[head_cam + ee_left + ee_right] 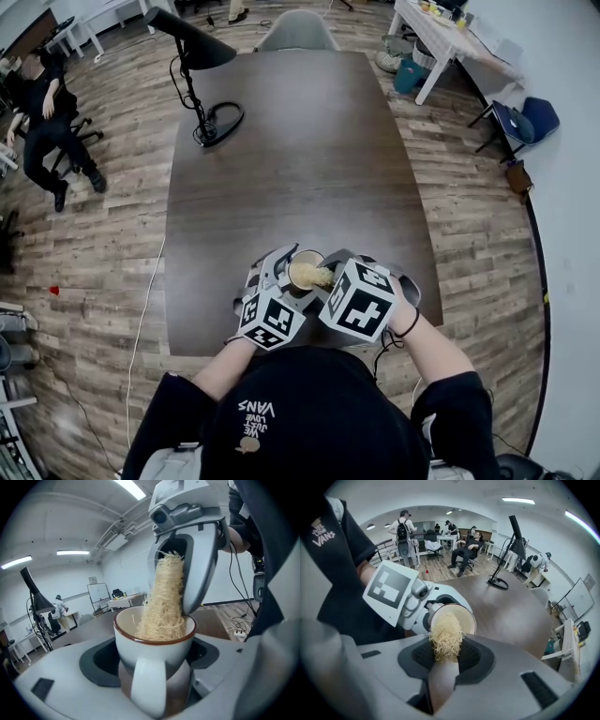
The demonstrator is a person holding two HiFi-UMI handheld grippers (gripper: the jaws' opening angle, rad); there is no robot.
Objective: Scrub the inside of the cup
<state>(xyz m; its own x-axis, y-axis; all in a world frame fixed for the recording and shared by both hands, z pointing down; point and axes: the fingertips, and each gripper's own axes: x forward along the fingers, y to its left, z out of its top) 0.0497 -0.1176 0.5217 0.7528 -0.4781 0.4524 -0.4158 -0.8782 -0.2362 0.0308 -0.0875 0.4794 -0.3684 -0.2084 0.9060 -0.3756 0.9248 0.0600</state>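
Observation:
A white cup with a brown rim is near the table's front edge, and my left gripper is shut on it. In the left gripper view the cup sits between the jaws with its handle facing the camera. My right gripper is shut on a scrubber of pale straw-like fibres with a wooden handle. The fibre end reaches down into the cup, against its inner wall. The bottom of the cup is hidden.
The dark wooden table carries a black desk lamp at its far left. A grey chair stands at the far end. A person sits on a chair to the left; others stand farther off.

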